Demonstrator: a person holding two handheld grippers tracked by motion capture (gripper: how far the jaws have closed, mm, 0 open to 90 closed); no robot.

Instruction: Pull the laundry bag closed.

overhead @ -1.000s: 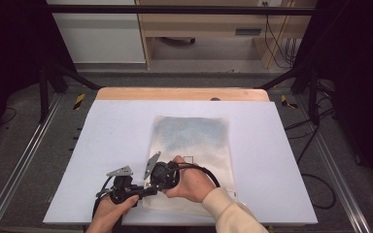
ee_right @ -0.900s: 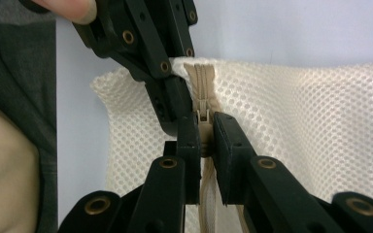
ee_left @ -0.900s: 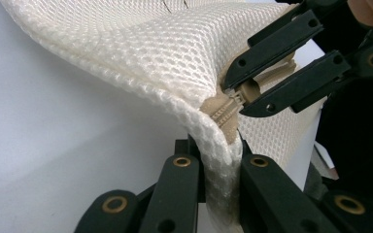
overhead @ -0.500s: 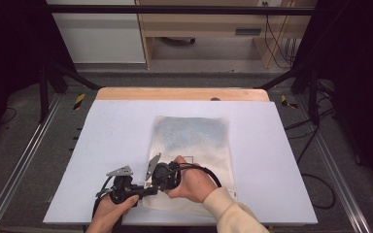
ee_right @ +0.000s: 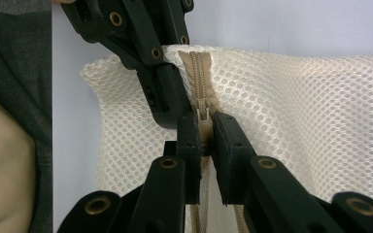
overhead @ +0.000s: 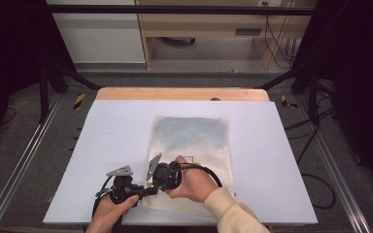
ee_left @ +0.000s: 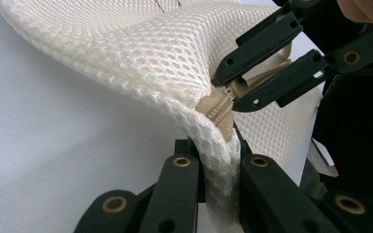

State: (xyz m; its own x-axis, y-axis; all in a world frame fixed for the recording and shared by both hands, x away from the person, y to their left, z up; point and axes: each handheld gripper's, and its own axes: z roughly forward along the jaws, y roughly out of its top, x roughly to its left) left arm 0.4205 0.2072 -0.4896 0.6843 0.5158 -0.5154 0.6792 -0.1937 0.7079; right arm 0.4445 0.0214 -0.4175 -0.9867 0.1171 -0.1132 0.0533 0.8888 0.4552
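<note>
A: Two grippers met at the near edge of the white table (overhead: 107, 141). We saw the left gripper (ee_left: 218, 160) clamping the mesh bag (overhead: 192, 141) at its near left corner.

B: We noted the right gripper (ee_right: 204, 131) pinching the zipper pull (ee_right: 203, 121).

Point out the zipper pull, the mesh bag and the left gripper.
zipper pull (ee_right: 203, 121), right gripper view, on the tab
mesh bag (overhead: 190, 133), high view, far panel
left gripper (ee_left: 218, 160), left gripper view, midway between fingertips
</note>
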